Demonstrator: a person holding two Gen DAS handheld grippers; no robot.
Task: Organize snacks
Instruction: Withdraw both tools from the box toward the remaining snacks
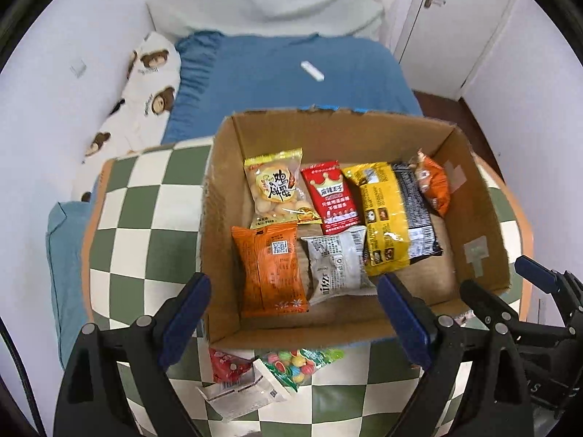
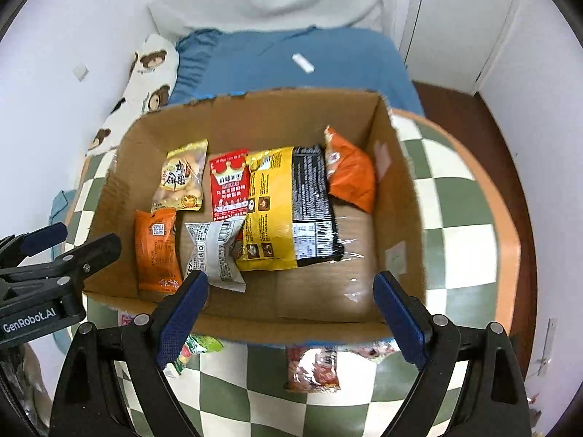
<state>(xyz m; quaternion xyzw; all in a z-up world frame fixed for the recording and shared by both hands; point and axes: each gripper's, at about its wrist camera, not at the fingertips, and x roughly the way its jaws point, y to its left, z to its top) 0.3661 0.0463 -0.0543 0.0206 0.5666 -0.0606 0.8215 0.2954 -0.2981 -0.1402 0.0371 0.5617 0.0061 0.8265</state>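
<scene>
Seven snack packets (two orange) lie inside the open brown cardboard box (image 1: 484, 218), while the left gripper (image 1: 293, 306) and right gripper (image 2: 291, 302), both spread empty, hover at its near wall.

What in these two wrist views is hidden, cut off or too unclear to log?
- Red-brown foil snack packet on the checked table: its top is hidden by the brown cardboard box near wall, right wrist view.
- Green candy bag: mostly behind the right gripper finger, same view.
- White carton: print too small to read, left wrist view.
- Grey snack pouch: partly covers what lies beneath it.
</scene>
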